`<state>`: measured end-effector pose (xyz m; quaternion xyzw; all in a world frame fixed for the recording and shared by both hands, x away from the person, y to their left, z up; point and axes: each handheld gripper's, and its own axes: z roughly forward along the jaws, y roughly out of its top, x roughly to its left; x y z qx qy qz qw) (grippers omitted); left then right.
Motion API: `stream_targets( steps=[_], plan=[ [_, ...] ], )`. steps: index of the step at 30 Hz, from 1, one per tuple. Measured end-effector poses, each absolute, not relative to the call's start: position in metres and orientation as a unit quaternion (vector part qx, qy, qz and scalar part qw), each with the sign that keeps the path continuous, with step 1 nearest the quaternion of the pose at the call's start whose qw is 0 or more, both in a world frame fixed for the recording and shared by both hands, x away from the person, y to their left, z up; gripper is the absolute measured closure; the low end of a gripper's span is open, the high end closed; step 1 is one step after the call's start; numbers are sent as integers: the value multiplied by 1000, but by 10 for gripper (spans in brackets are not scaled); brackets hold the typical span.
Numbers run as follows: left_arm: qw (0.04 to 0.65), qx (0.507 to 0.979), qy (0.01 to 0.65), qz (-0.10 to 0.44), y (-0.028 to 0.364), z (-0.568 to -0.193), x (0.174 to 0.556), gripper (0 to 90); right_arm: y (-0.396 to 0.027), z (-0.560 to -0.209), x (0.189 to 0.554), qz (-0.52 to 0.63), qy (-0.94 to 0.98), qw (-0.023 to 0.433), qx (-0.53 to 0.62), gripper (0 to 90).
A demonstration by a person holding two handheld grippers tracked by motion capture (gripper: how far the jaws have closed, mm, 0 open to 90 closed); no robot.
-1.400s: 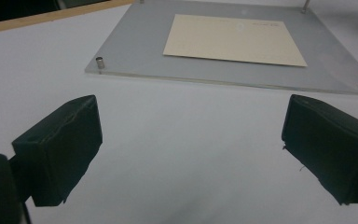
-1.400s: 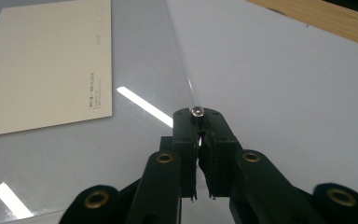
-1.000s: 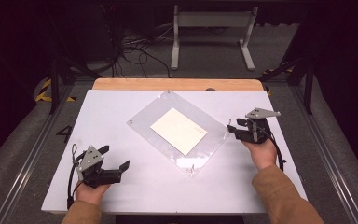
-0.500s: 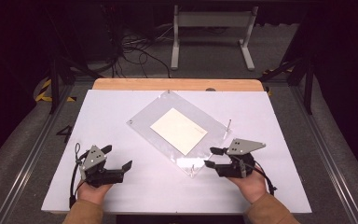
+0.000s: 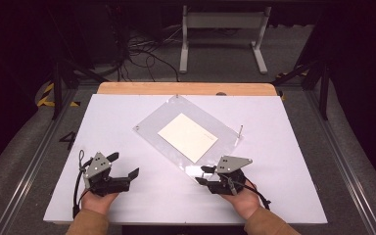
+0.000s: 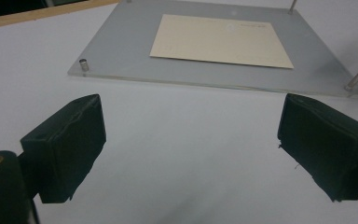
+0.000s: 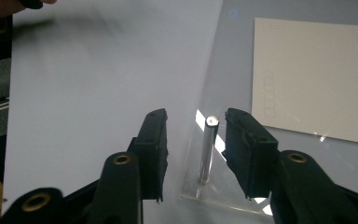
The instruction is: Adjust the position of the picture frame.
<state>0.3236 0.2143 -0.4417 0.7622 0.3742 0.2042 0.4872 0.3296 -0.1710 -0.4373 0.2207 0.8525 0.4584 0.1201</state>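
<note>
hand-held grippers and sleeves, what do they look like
Both are black two-jaw tools. The left hand-held gripper and the right hand-held gripper each carry a grey three-cornered plate on top, dotted with small holes. The jaws end in blocky black pads, and brass-coloured rings sit in the knuckles behind them. A black cable trails from each. The person wears tan sleeves.

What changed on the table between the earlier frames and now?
The right tool swept from the clear plate's right corner to its near corner, its jaws closing around the metal pin there, not yet touching. The left tool, plate and paper stayed put.
</note>
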Motion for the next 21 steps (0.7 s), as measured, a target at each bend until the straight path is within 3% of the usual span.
stream_targets(
  steps=[5,9,16,21],
  plan=[
    [485,764,371,207,214,-441,324,81,-163,-444,331,442,862,125,213,687],
    [491,764,365,204,215,-442,324,66,-165,-442,332,436,863,141,214,830],
    [494,764,361,204,211,-441,326,56,-168,-437,332,431,864,149,214,839],
    [484,768,370,200,210,-441,331,72,-195,-425,334,438,850,162,243,839]
  ],
)
